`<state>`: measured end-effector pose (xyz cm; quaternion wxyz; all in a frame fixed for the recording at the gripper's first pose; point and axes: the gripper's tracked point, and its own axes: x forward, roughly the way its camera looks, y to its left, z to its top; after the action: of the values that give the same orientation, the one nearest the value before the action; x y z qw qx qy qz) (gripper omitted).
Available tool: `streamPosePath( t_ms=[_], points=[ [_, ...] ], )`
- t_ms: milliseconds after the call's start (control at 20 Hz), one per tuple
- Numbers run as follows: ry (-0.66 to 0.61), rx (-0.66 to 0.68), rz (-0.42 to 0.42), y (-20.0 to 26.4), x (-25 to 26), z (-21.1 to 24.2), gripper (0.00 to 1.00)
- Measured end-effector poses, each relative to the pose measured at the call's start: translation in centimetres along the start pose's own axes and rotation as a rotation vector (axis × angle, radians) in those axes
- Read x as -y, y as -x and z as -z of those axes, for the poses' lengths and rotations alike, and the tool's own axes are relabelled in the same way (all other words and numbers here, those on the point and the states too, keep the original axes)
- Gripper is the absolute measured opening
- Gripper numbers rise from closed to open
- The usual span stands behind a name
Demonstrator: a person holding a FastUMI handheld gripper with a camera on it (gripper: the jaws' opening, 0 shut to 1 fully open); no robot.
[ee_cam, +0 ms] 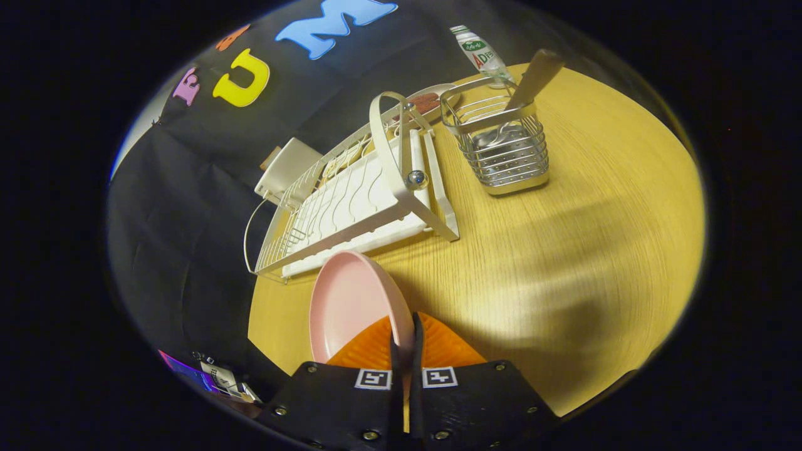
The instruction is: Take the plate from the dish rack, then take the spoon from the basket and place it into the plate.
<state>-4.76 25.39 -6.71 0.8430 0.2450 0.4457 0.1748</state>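
The pink plate (351, 304) is seen low and left of centre in the frame, its rim pinched between the two fingers of the gripper (404, 341), which are drawn almost together with only the plate's edge between them — a firm hold on the rim, as far as can be judged. The plate is tilted up on edge and appears to be carried clear of the white dish rack (351, 200), which lies in the middle left of the frame with its slots bare. Whether the plate's lower edge touches the wooden table (564, 250) cannot be told.

The first step is judged to be nearly done: the plate is out of the rack but not yet laid down. A flat setting-down on open tabletop is called for next, then a release of the rim.

The spoon (529, 84) is seen in the upper right of the frame, standing handle-up in the wire basket (504, 147), just right of the rack's far end. A bottle (479, 53) stands beyond the basket. The handle leans and is slim — a careful, centred pinch high on it would be needed, with the lift taken straight up so the basket is not dragged
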Motion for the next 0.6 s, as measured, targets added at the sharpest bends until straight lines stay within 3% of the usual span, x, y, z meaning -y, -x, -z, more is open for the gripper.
streamPosePath(
  t_ms=[250,400,500,600],
  points=[
    [0.012,0.022,0.08,-0.1,1.5,-0.7,0.11],
    [0.083,0.031,0.092,0.8,1.6,-1.0,0.15],
    [0.122,0.068,0.113,2.0,1.5,-1.9,0.27],
    [0.194,0.146,0.163,3.7,1.9,-3.7,0.27]
  ],
)
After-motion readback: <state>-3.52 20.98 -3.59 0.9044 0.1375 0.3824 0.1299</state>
